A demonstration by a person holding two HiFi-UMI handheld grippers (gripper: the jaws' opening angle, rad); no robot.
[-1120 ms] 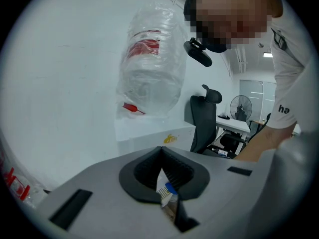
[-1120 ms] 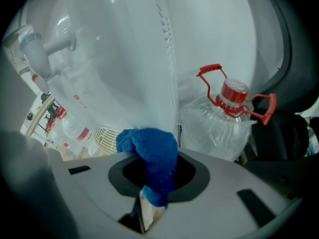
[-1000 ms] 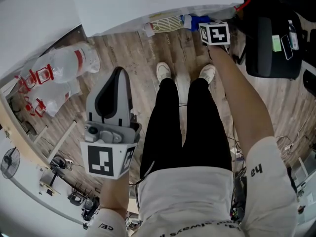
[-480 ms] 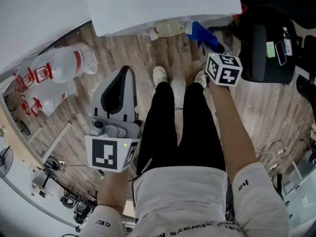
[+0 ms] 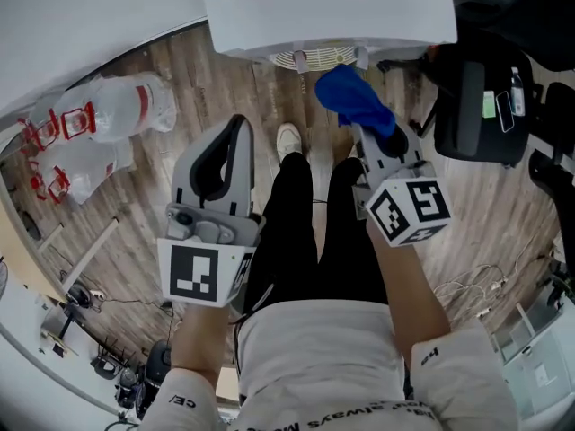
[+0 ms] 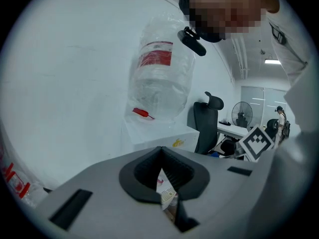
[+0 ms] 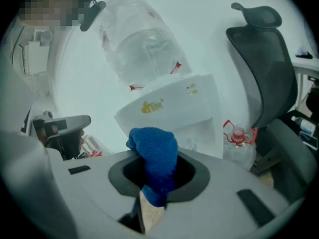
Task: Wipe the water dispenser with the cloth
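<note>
Since the wiping doesn't look started yet, I've got the right claw [image 5: 367, 126] clamped on the blue cloth [image 5: 352, 99]. Most of it is bunched out past the tips, so there's loose fabric to rub with. It's held up in front of the water dispenser [image 5: 332, 12], near it but not touching as far as I can tell. The left claw [image 5: 232, 128] is pinched together on nothing and hangs off to the side, out of the way.

Annoying bit: the head view crops the dispenser to its white top and the drip grille [image 5: 310, 58], so I can't see the taps or front panel. The right gripper view shows the bottle [image 7: 139, 44] on top, but the cloth blocks part of the lower front.
</note>
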